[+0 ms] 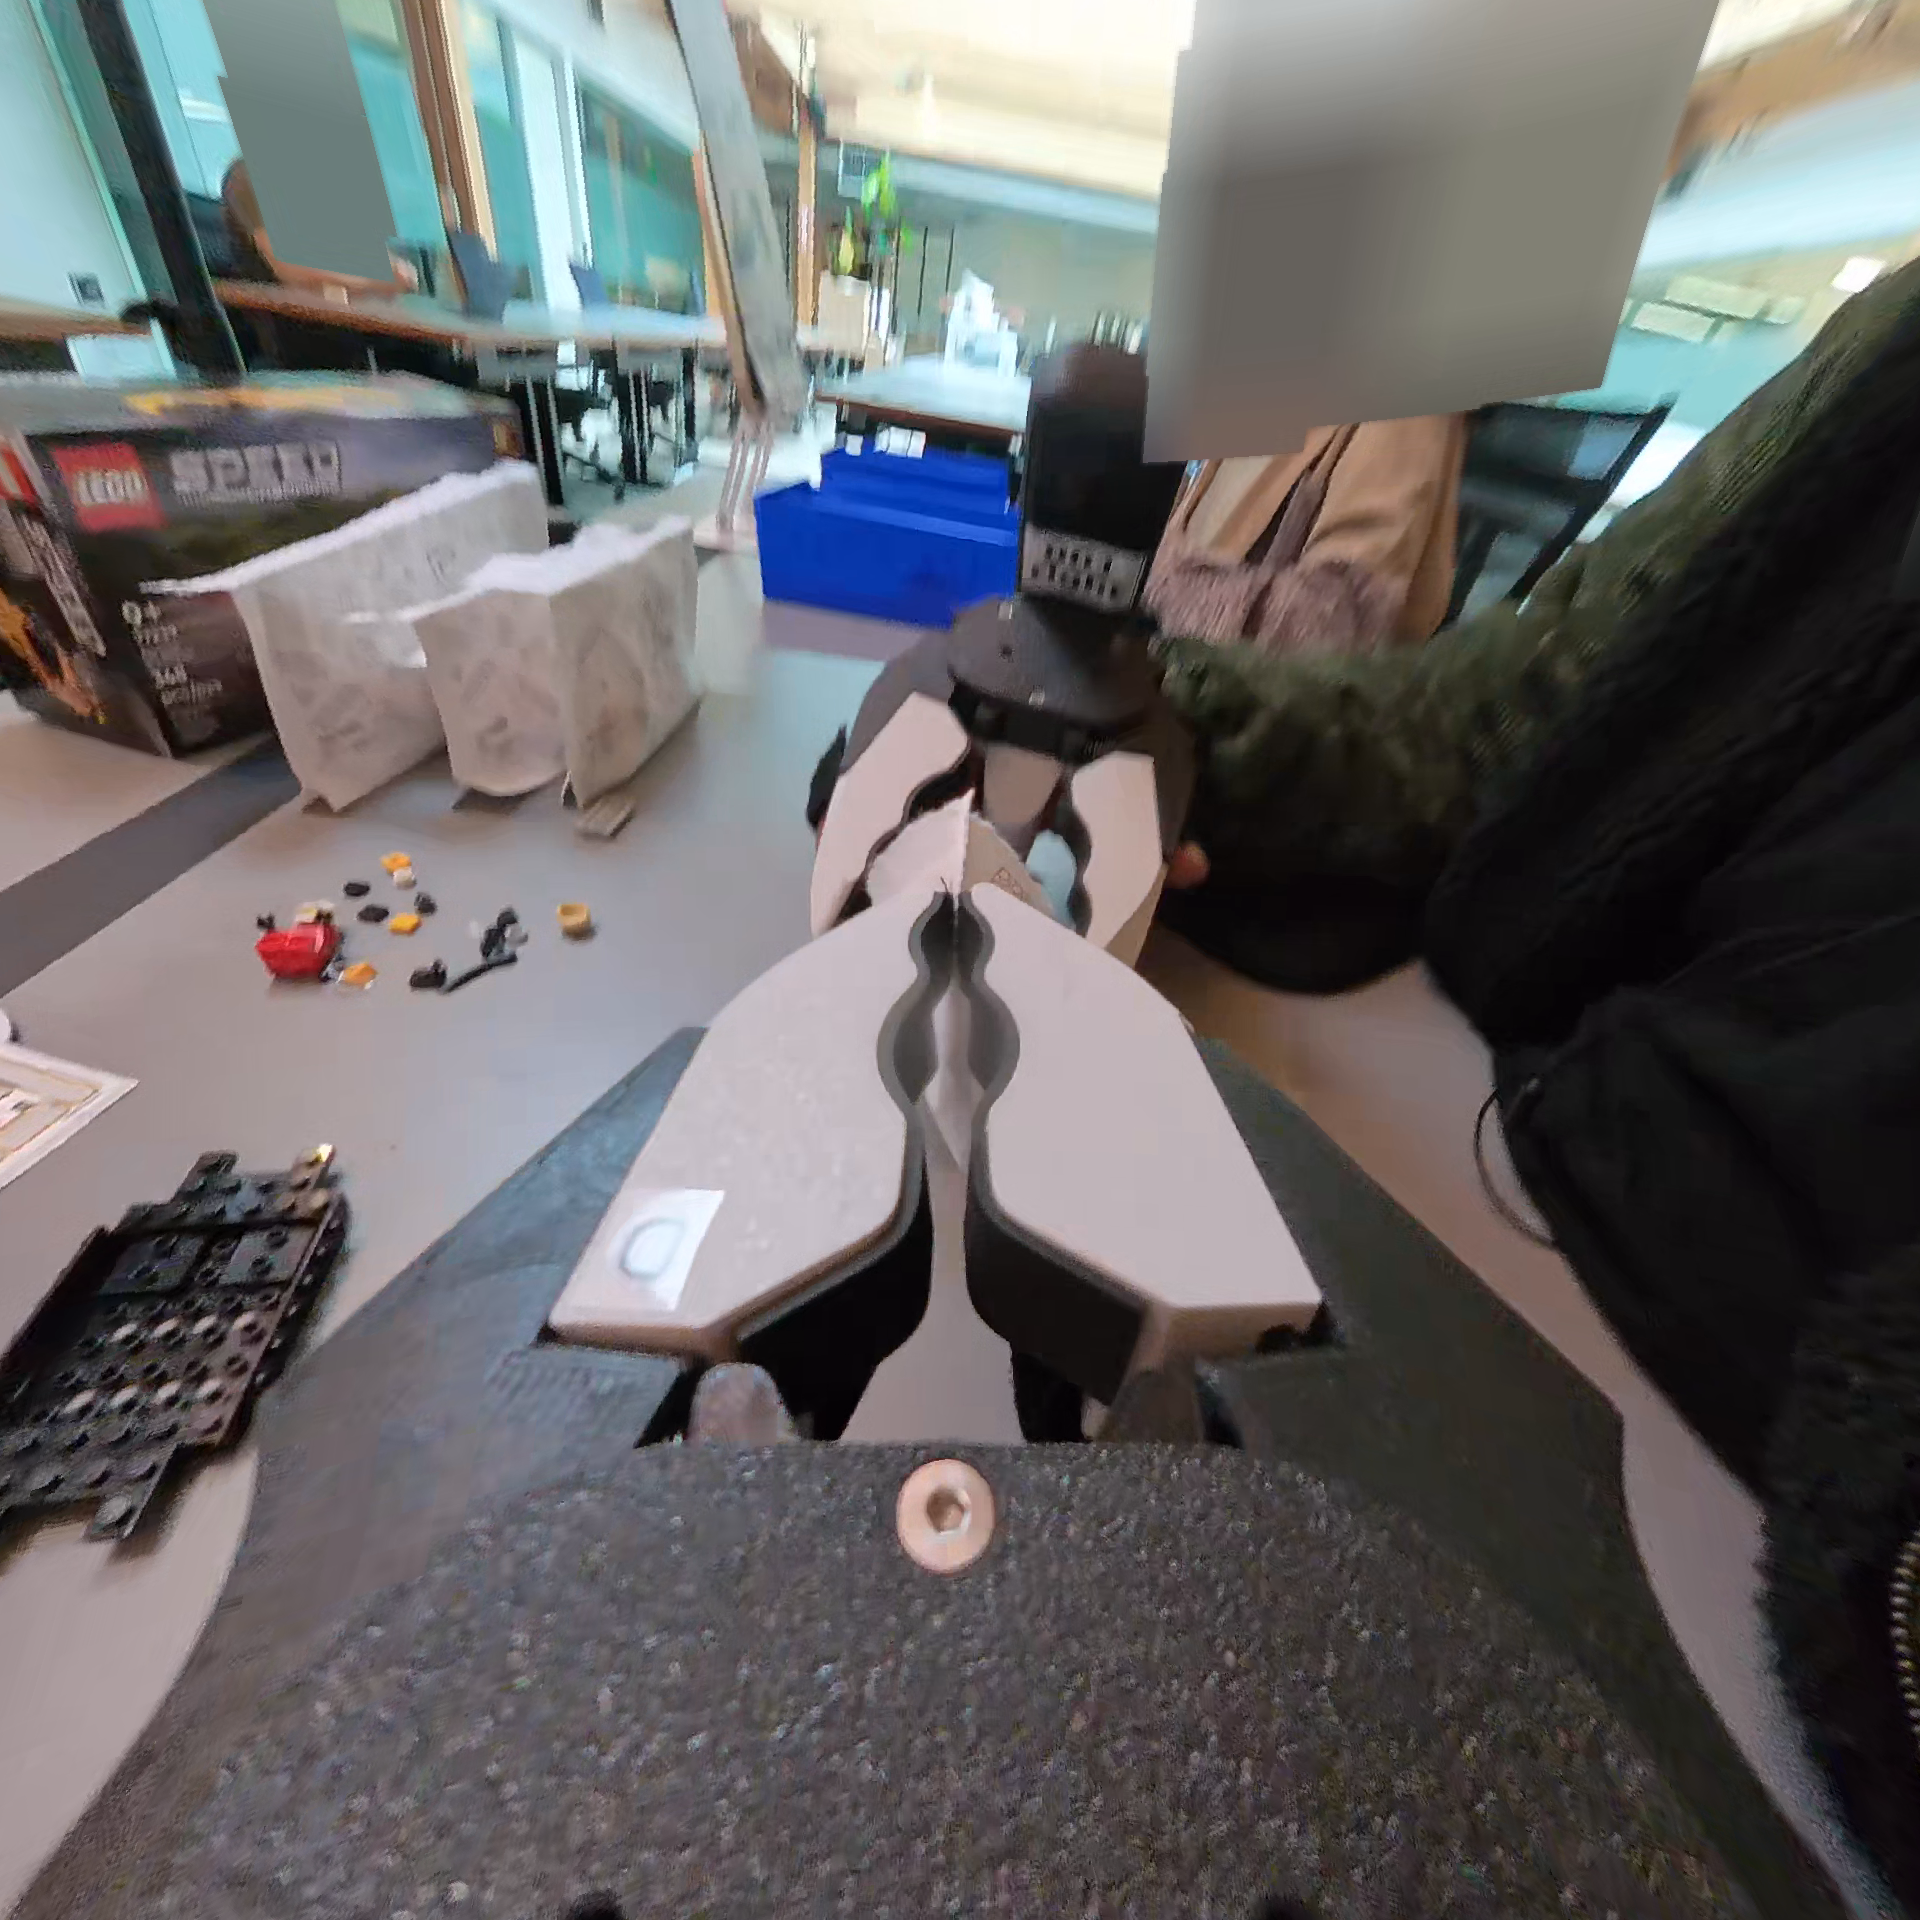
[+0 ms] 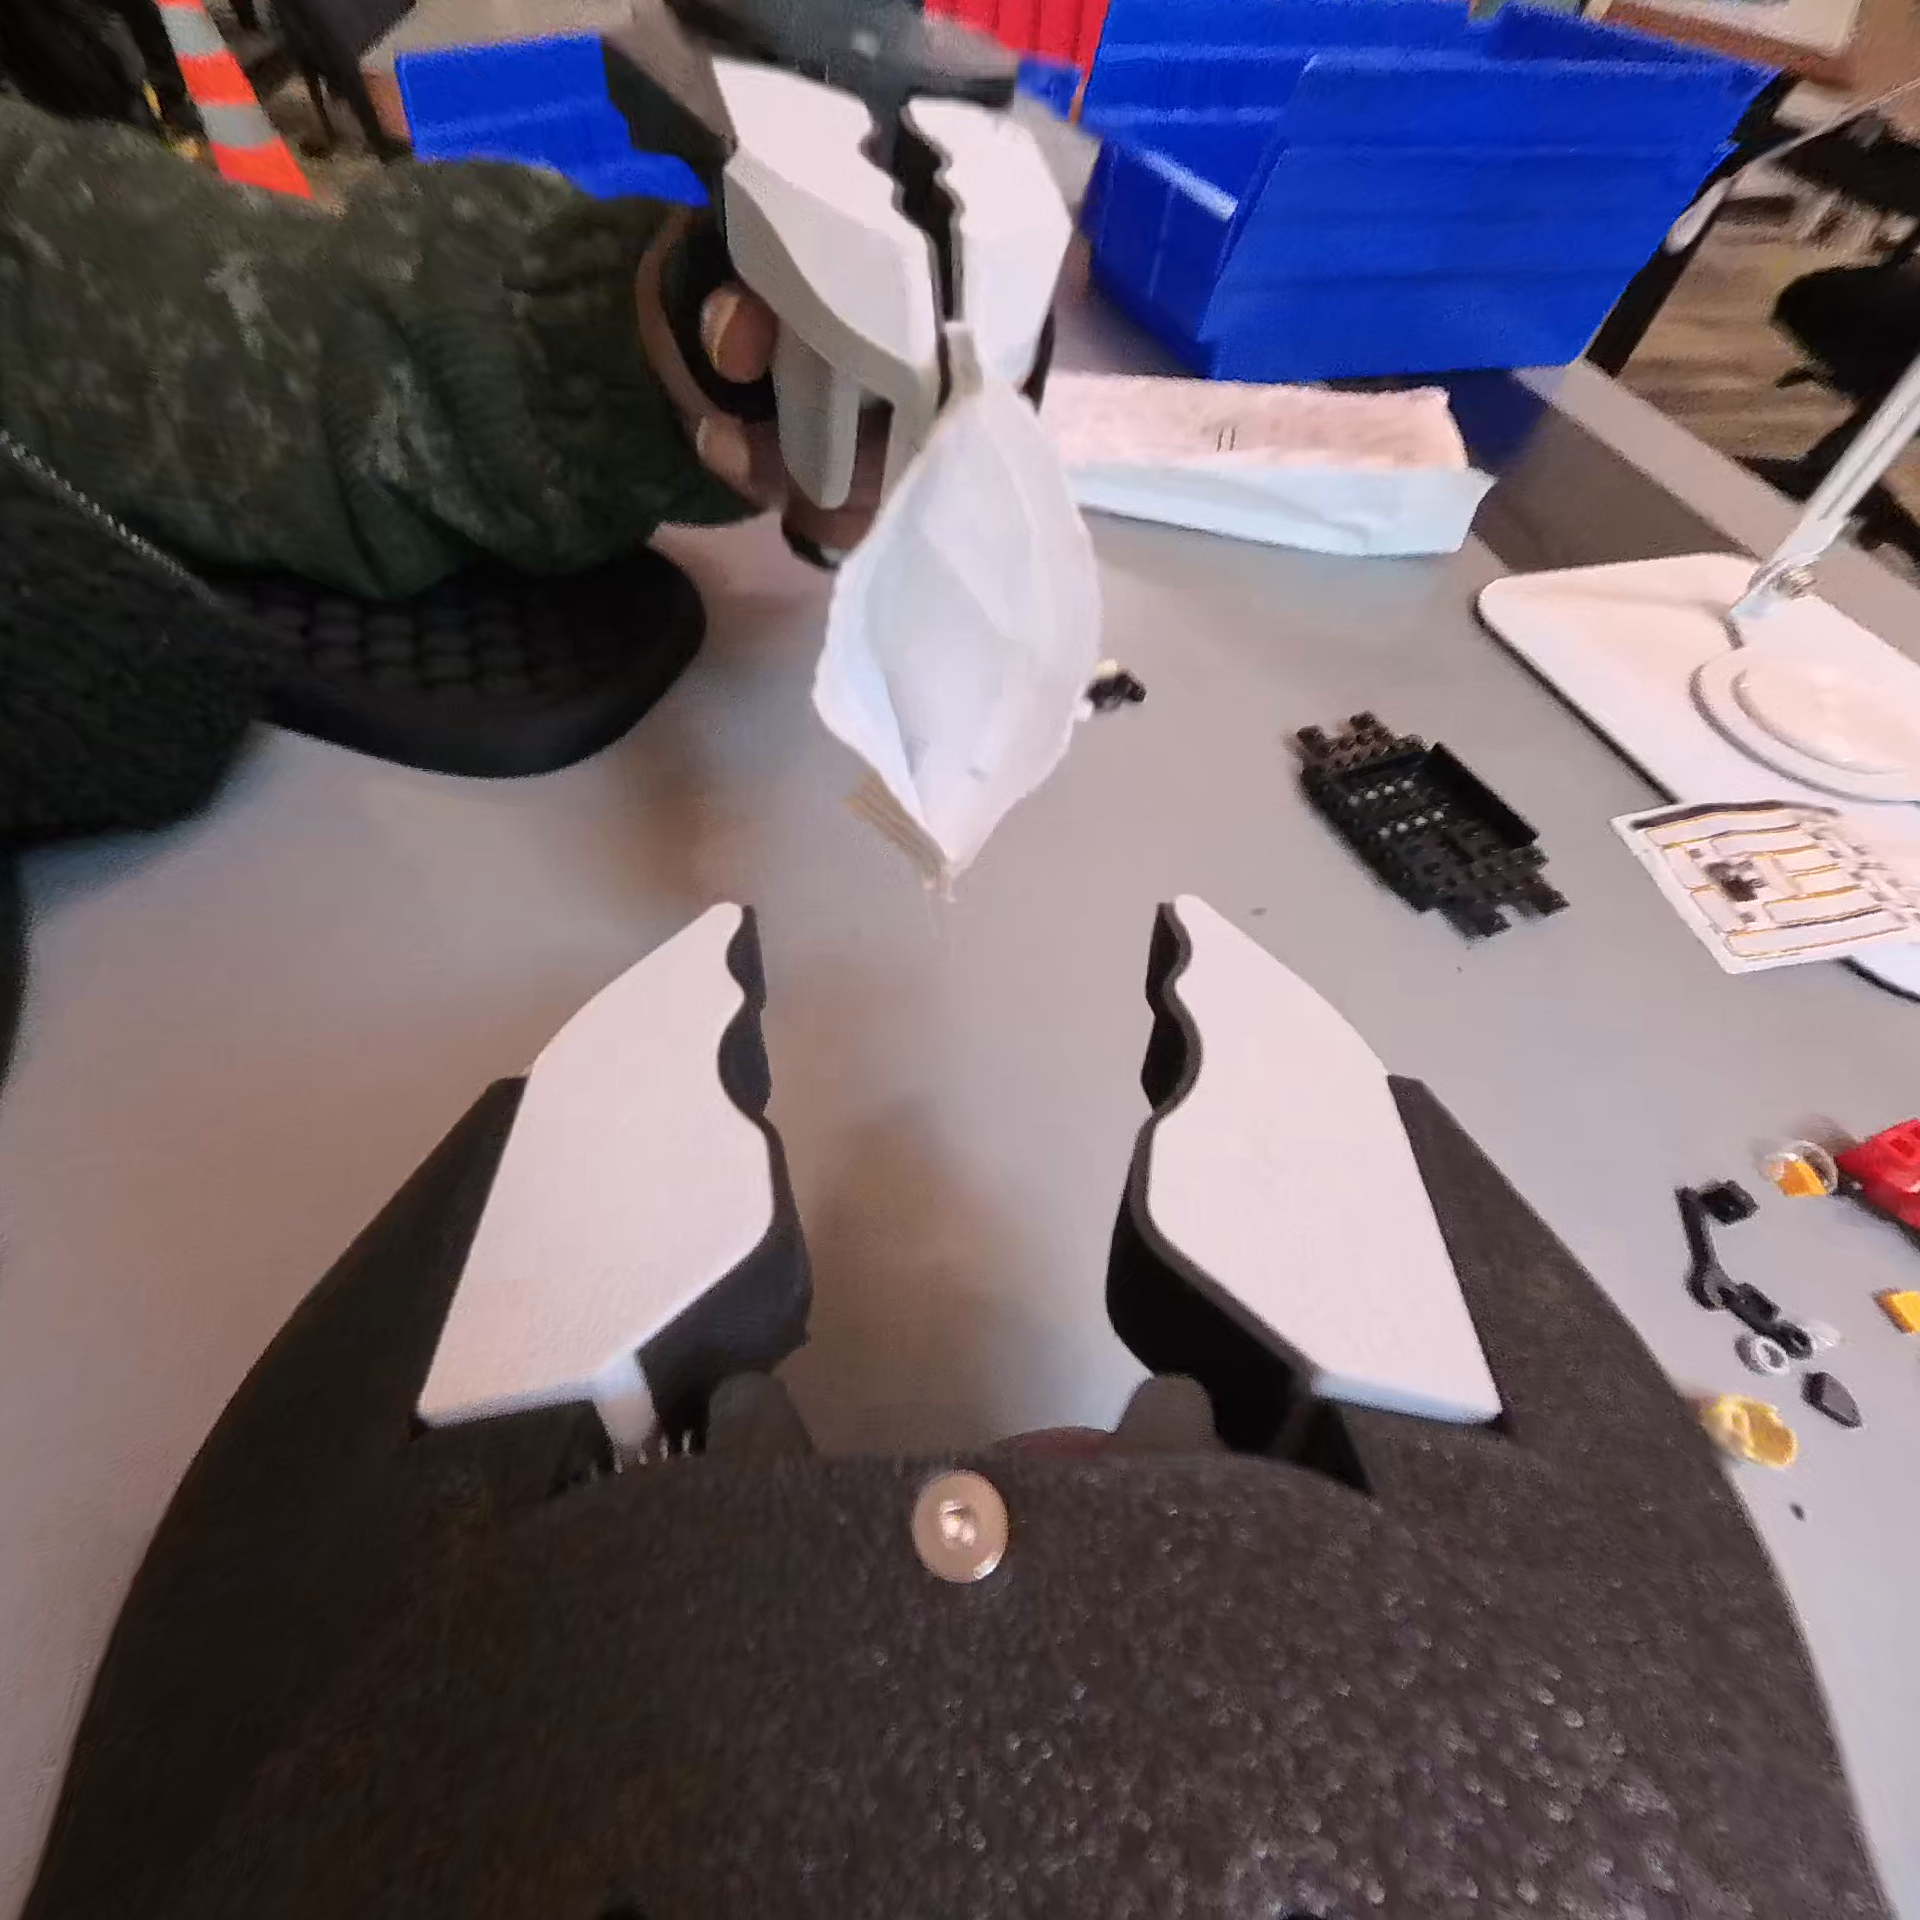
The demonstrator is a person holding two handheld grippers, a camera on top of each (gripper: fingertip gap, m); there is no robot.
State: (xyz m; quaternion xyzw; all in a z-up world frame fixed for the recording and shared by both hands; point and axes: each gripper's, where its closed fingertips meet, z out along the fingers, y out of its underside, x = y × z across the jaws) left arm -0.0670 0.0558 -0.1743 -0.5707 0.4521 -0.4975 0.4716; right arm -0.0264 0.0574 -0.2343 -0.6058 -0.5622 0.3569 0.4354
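Left claw (image 1: 954, 909): fingers pressed together, pinching the top edge of a small white paper bag (image 2: 961, 634). In the right wrist view the same claw (image 2: 951, 364) appears at the far centre, held above the worktop (image 2: 364, 935), with the bag hanging free below its tips, clear of the surface. In the left wrist view only a sliver of white paper shows in the gap between the fingers.

Right claw (image 2: 956, 914): fingers spread wide, nothing between them. It sits just near of the bag's lower corner, which hangs a little beyond and between the fingertips; contact cannot be confirmed. In the left wrist view this claw (image 1: 987, 831) faces the left one at close range, with a fold of white paper showing between its fingers. A hand in a dark green sleeve (image 1: 1351, 727) holds it.

Surroundings, left wrist view: scattered small bricks (image 1: 405, 925) in red, orange and black lie on the worktop to the left, well apart from the claws. A black studded plate assembly (image 1: 166, 1340) lies near left. Three white paper bags (image 1: 468, 644) stand upright at the far left, in front of a dark printed box (image 1: 156, 499). Blue bins (image 1: 883, 530) stand at the far centre.

Right wrist view: the black assembly (image 2: 1423, 821) lies to the right of the hanging bag, a printed sheet (image 2: 1766, 894) further right, and a white lamp base (image 2: 1662, 655) beyond it. A flat white paper bag (image 2: 1268, 468) lies far right of centre.
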